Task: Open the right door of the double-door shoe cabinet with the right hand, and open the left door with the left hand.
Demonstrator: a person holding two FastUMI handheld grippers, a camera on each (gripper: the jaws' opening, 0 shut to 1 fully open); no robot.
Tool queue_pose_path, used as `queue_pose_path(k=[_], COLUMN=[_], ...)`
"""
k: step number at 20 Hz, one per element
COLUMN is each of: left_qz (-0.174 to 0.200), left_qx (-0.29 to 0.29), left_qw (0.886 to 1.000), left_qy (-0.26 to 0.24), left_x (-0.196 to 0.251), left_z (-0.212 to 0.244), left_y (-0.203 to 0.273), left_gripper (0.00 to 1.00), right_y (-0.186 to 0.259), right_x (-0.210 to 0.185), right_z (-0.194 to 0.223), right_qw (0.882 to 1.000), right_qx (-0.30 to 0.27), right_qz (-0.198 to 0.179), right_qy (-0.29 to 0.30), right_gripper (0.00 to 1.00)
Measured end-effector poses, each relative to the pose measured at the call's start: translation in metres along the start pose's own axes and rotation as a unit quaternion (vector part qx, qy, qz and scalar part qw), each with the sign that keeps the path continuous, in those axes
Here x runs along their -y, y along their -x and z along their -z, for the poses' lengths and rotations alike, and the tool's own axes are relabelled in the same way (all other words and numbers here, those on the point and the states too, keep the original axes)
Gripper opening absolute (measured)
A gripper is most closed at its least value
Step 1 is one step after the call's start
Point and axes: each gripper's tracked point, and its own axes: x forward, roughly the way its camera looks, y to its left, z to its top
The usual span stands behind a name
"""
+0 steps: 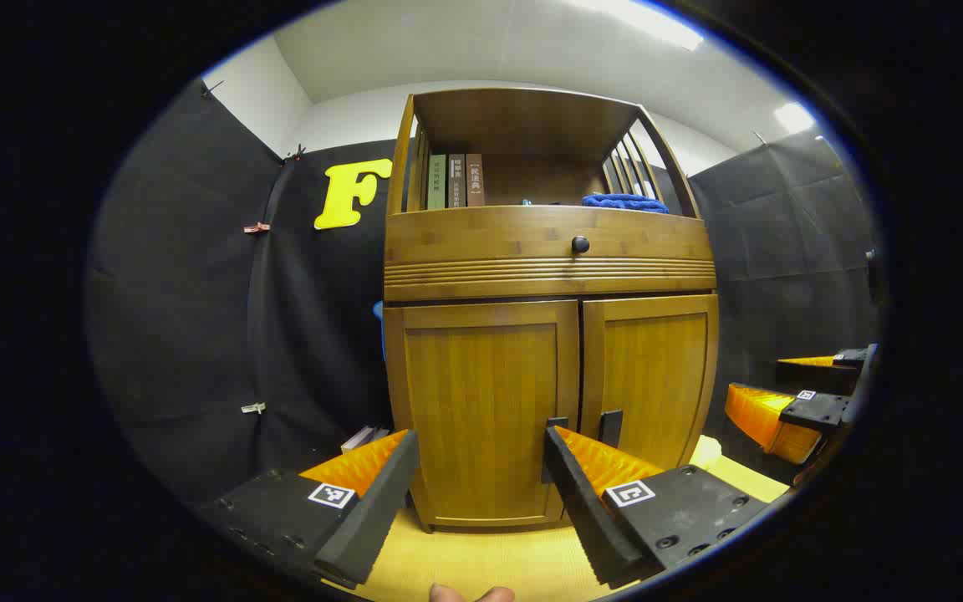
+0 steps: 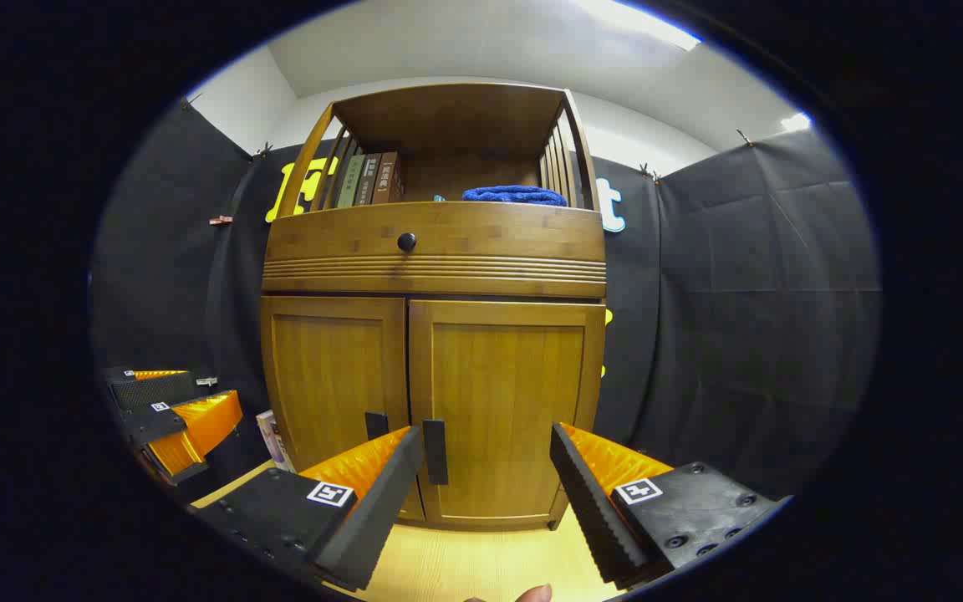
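A wooden shoe cabinet stands before me with both doors closed. Its left door and right door each carry a dark handle near the middle seam, the left handle and the right handle. My left gripper is open, a short way in front of the left door. My right gripper is open in front of the right door, its left finger close to the right handle. Each gripper also appears off to the side in the other's view.
A drawer with a round dark knob sits above the doors. The open top shelf holds books and a blue cloth. Black cloth walls close in on both sides. The cabinet rests on a pale wooden floor.
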Motion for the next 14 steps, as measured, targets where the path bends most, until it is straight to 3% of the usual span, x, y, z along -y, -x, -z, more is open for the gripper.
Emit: queue_pose_path(k=[10, 14], left_qz=[0.0, -0.002], left_qx=[0.004, 0.004], left_qw=[1.0, 1.0], left_qy=[0.001, 0.003], left_x=[-0.0001, -0.0018], left_z=[-0.0028, -0.0027], left_y=[-0.001, -0.0018], left_gripper=[0.92, 0.92], right_y=[-0.0012, -0.0029], right_x=[0.0011, 0.0008], right_z=[0.0002, -0.001], right_qw=[1.0, 1.0], right_qx=[0.0, -0.001], right_qz=[0.002, 0.003], right_qy=[-0.001, -0.001], right_gripper=[0.99, 0.96])
